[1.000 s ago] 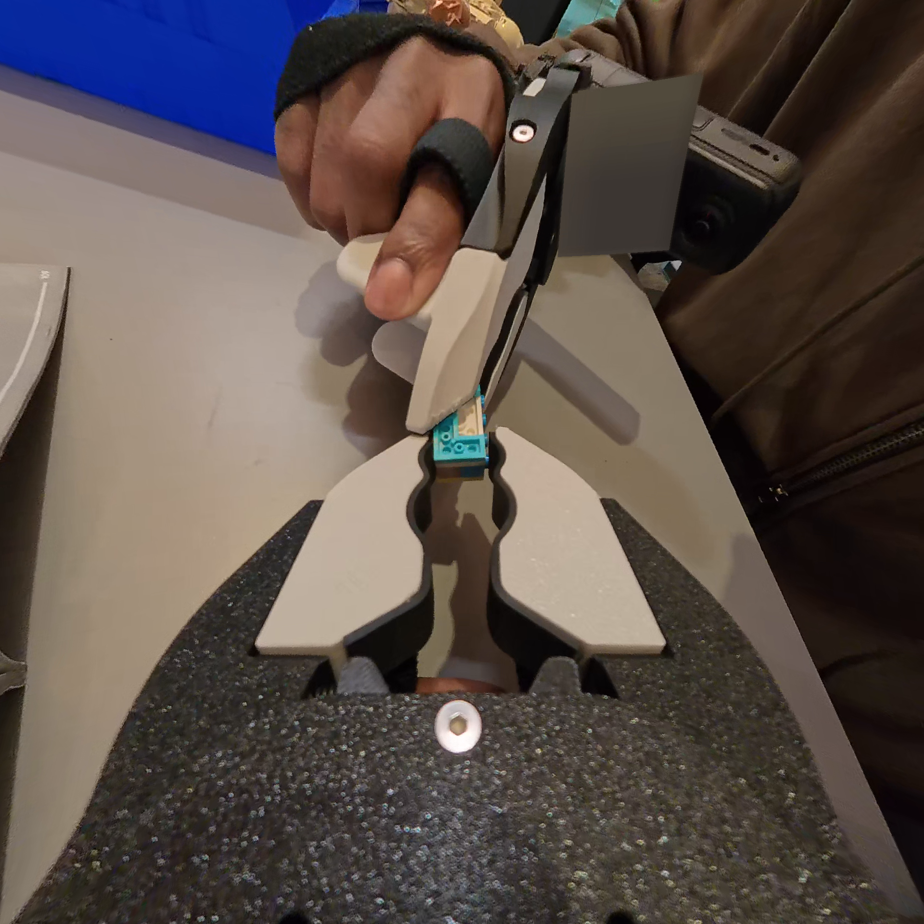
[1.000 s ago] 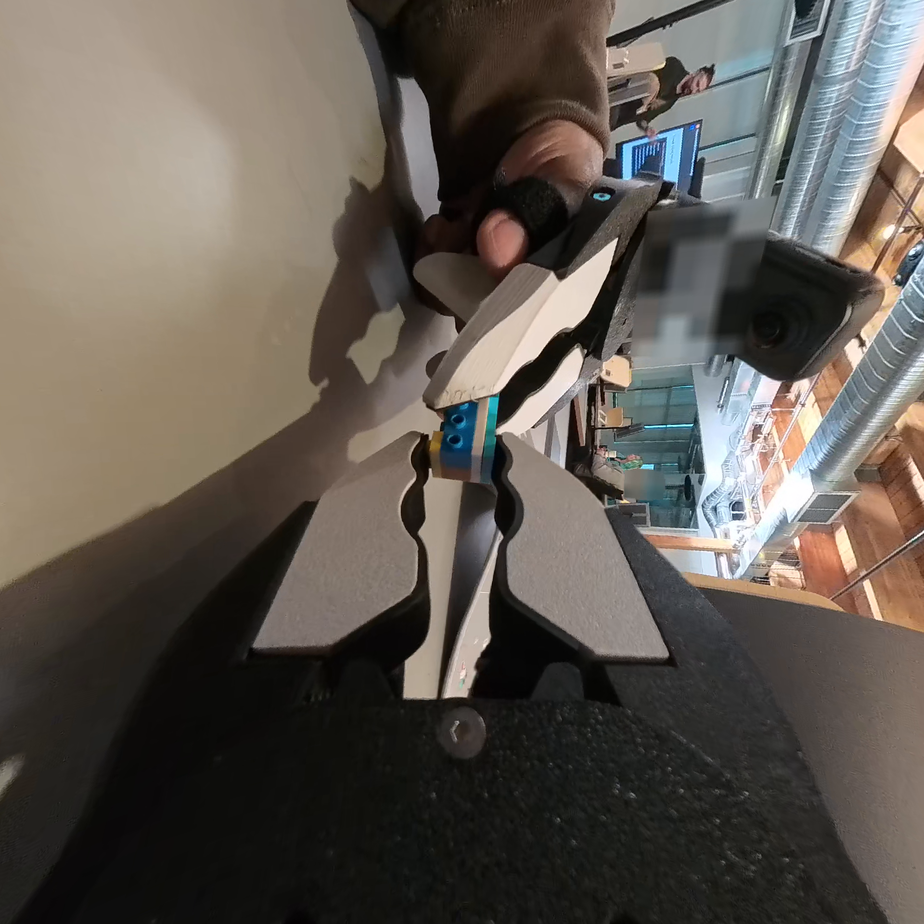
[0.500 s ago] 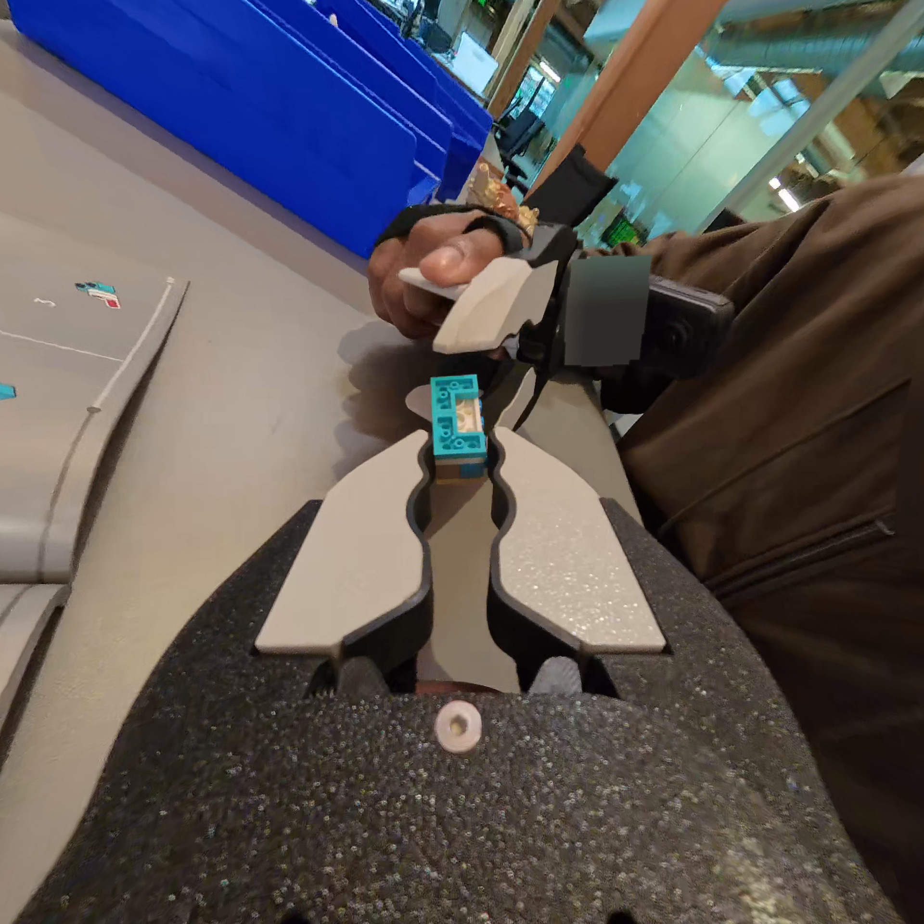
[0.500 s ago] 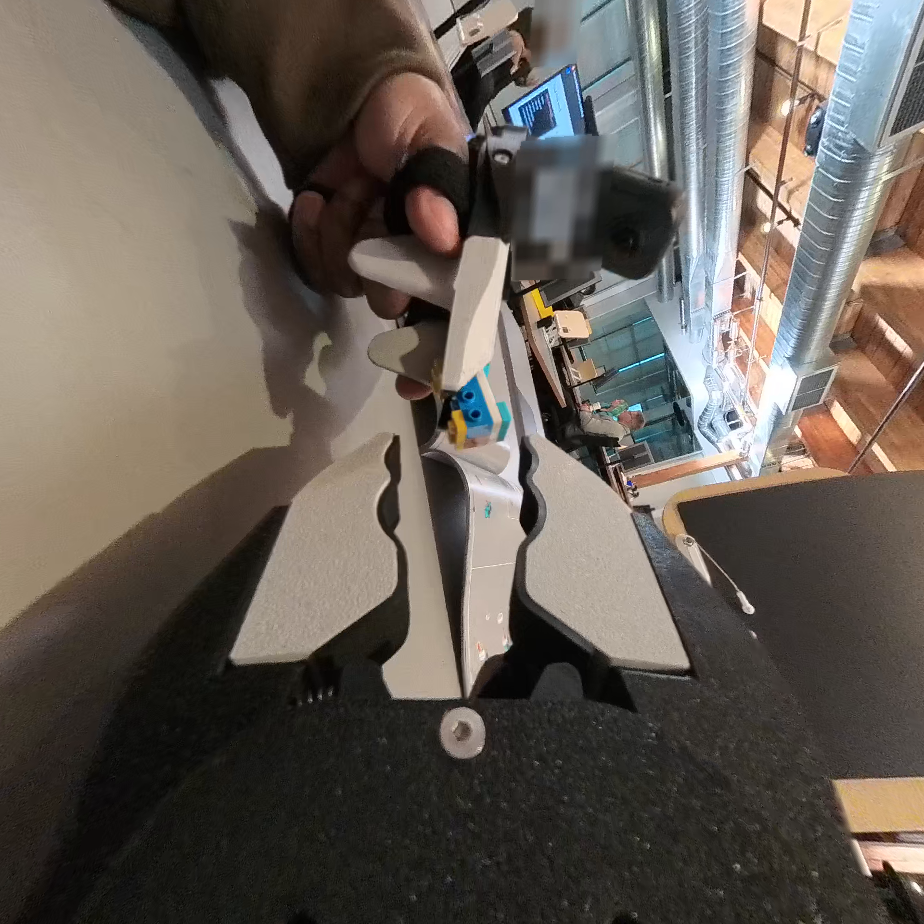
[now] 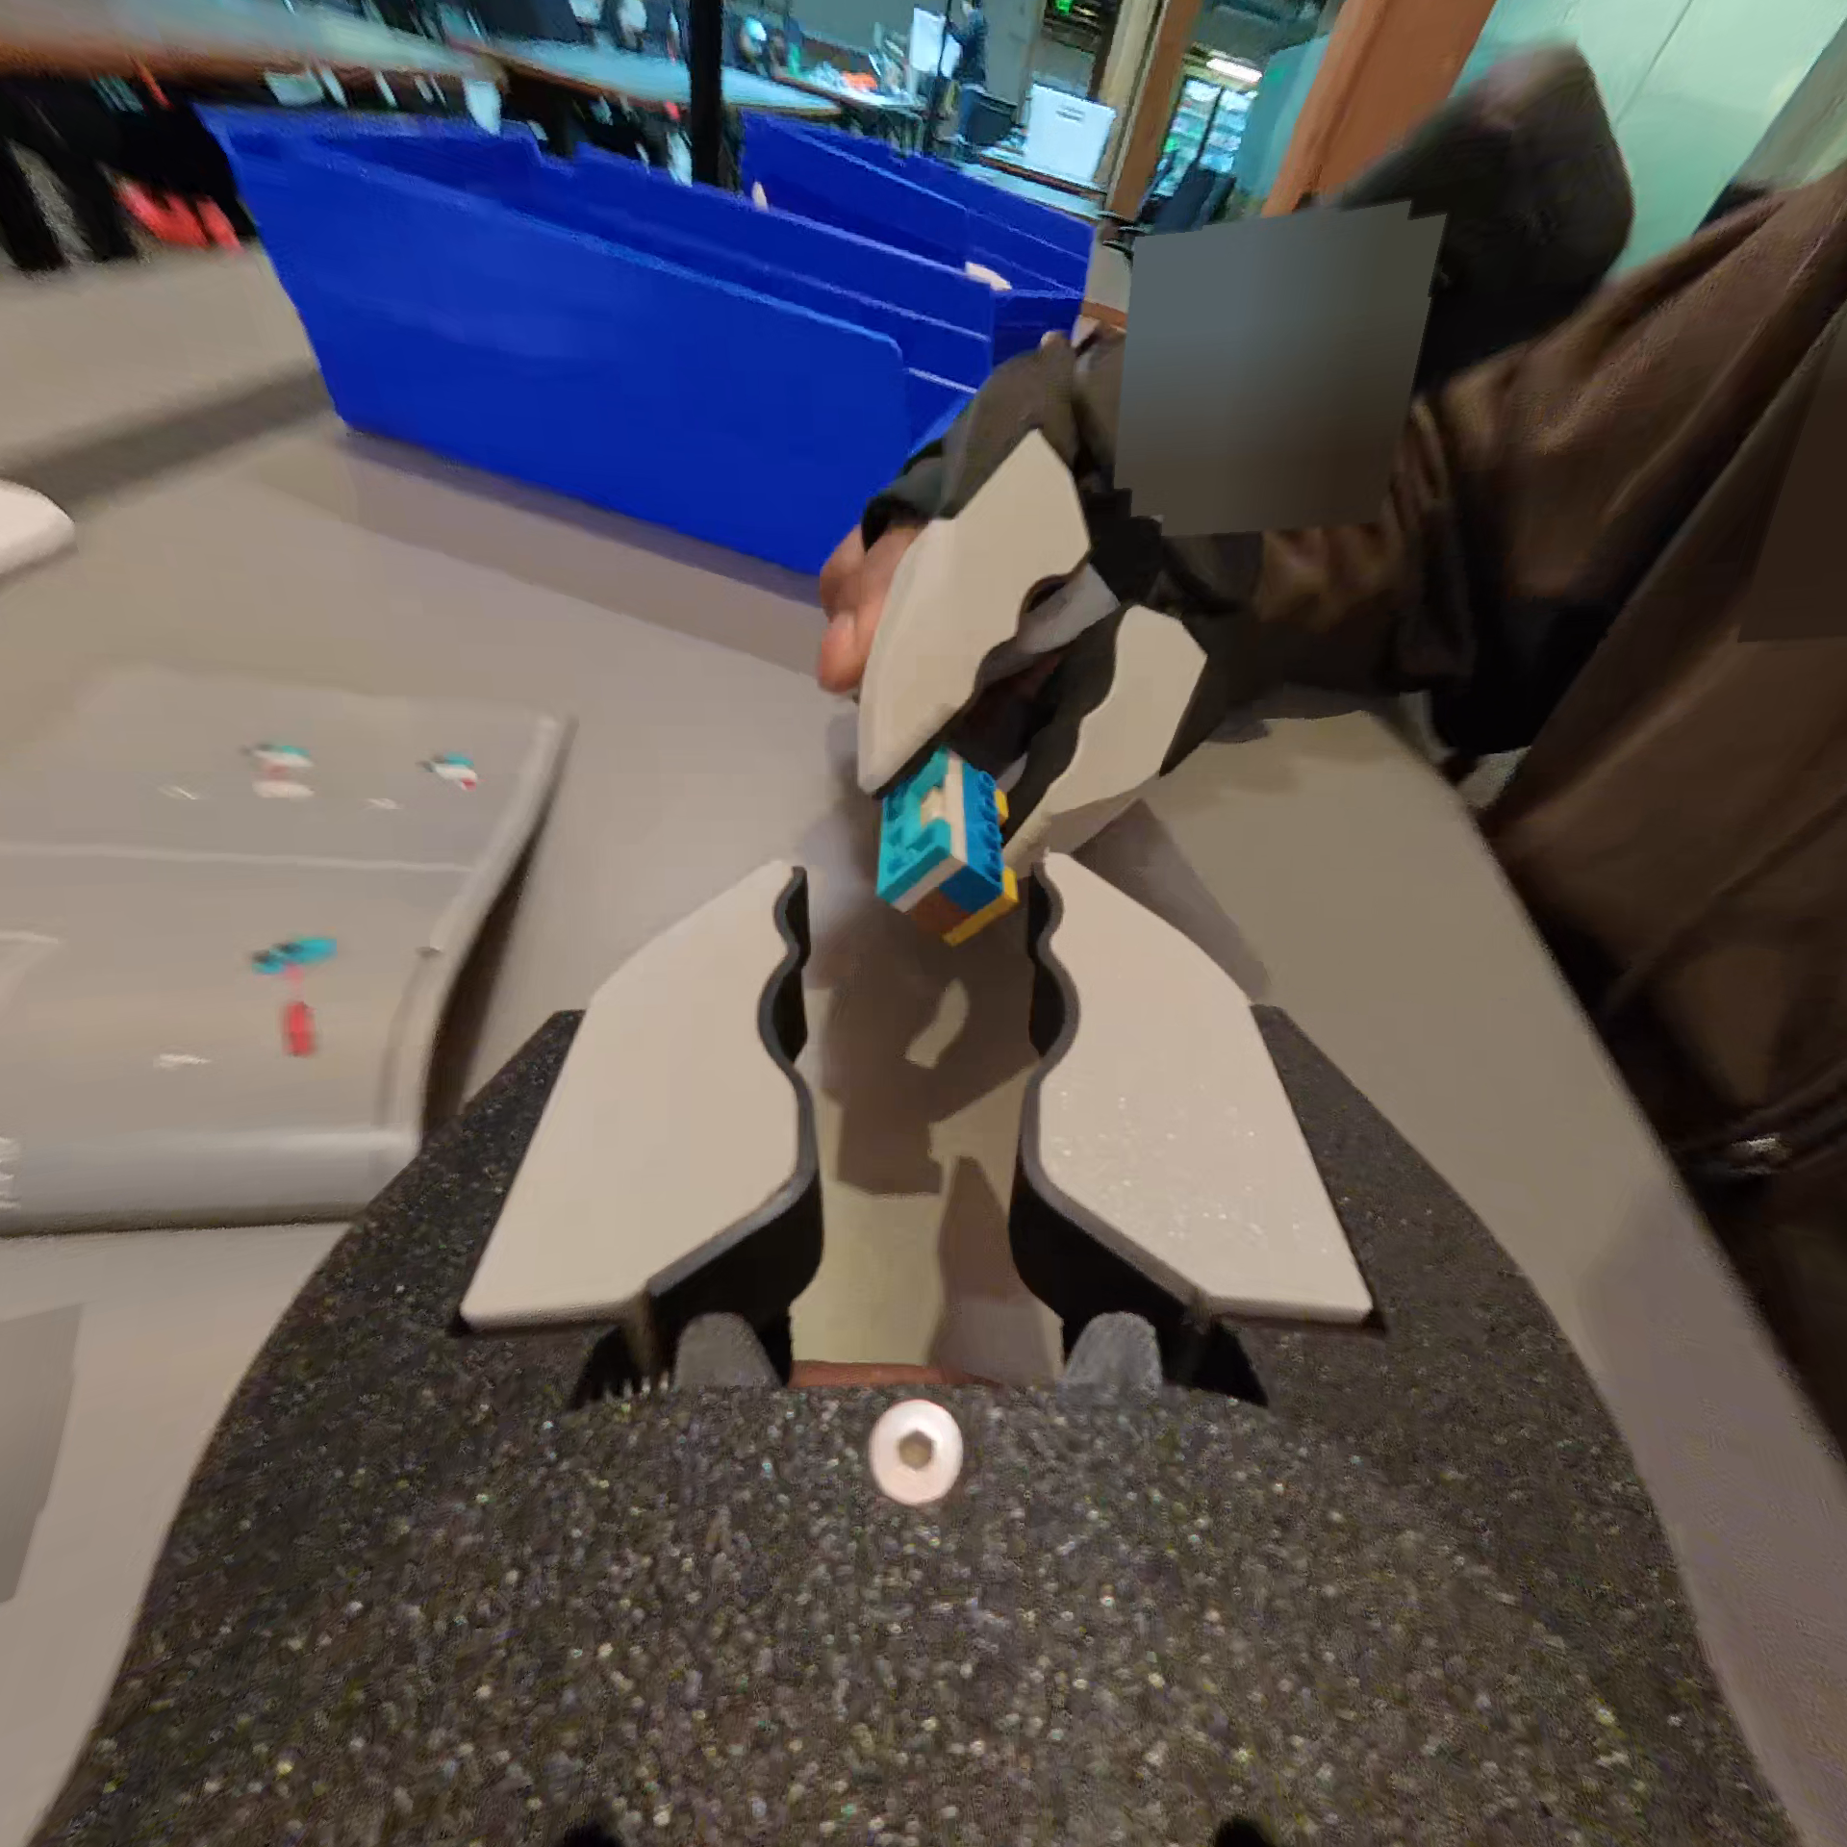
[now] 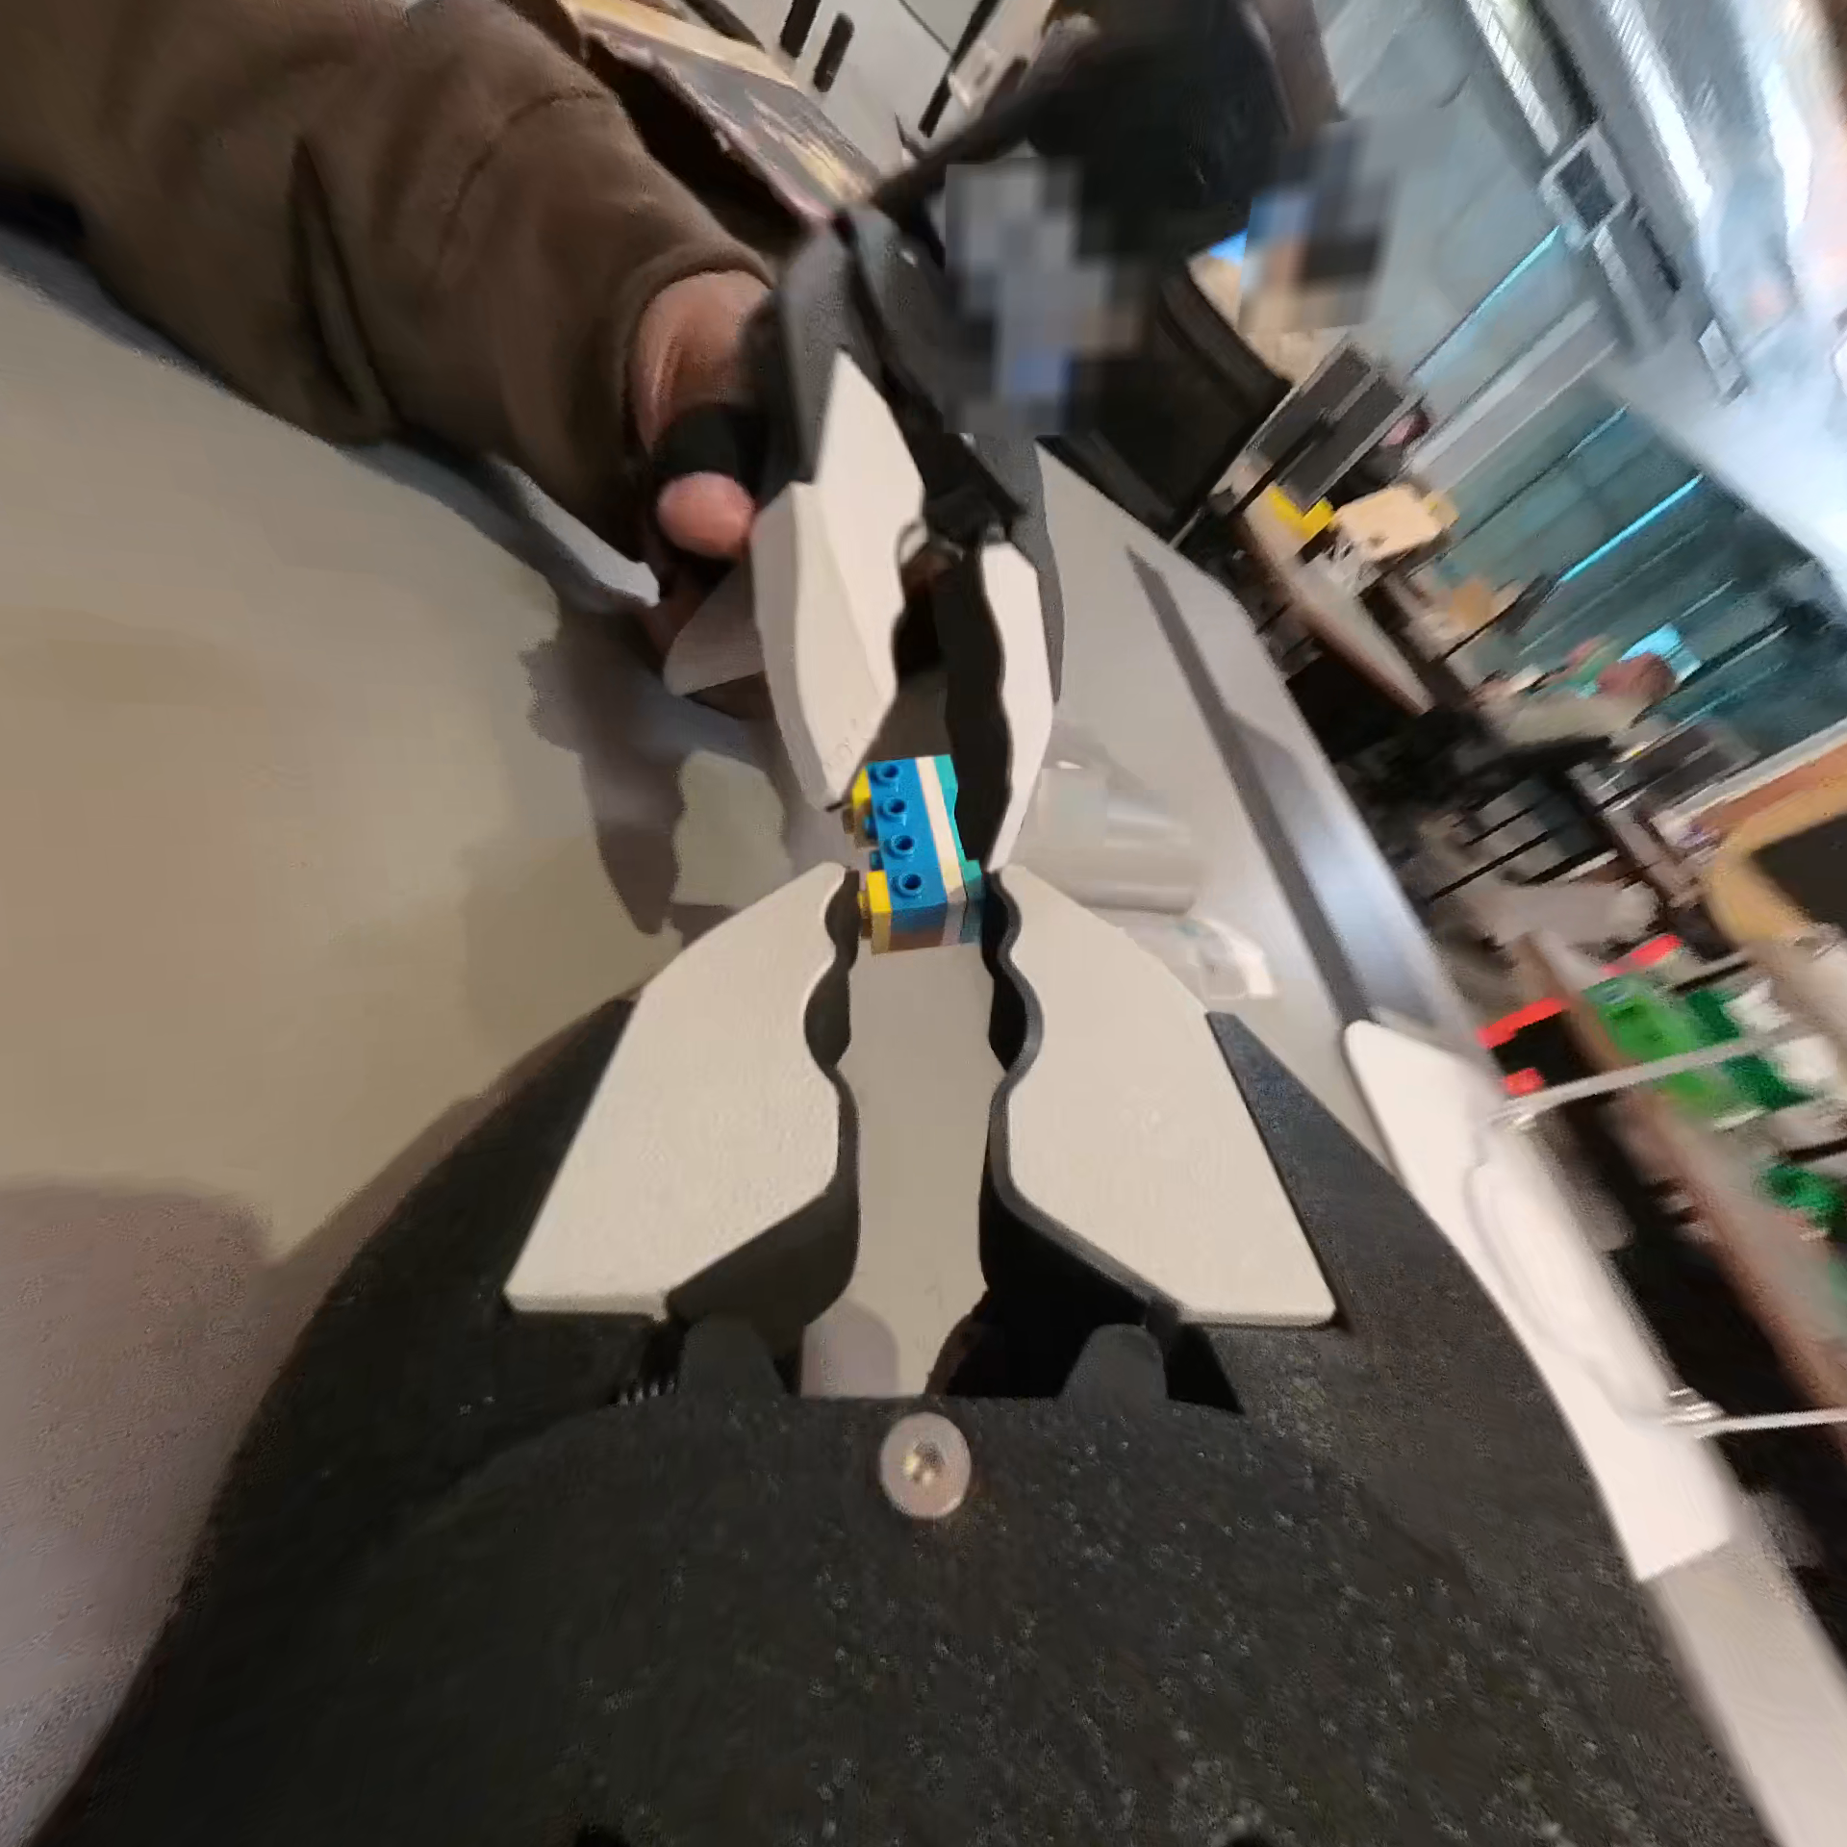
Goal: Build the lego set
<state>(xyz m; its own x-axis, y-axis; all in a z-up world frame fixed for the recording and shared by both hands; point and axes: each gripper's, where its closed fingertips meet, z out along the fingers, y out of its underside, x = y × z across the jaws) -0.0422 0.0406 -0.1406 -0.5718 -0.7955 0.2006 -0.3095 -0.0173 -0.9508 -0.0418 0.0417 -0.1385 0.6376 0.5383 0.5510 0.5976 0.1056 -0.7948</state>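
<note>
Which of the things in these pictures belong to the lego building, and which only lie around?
Belong to the job: lego assembly; right gripper, shut on it; left gripper, open; instruction booklet.

Lying about: blue bins at the back of the grey table.

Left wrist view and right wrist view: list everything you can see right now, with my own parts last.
Lego assembly: one, teal, blue, yellow, brown and white, held above the table.
Bins: several, blue, far side of the table.
Instruction booklet: one, grey, lying open on the left.
Table: one, grey.
Sleeve: brown, right arm.
Left claw: grey fingers, open, just short of the assembly.
Right claw: grey fingers, shut on the assembly.
</note>
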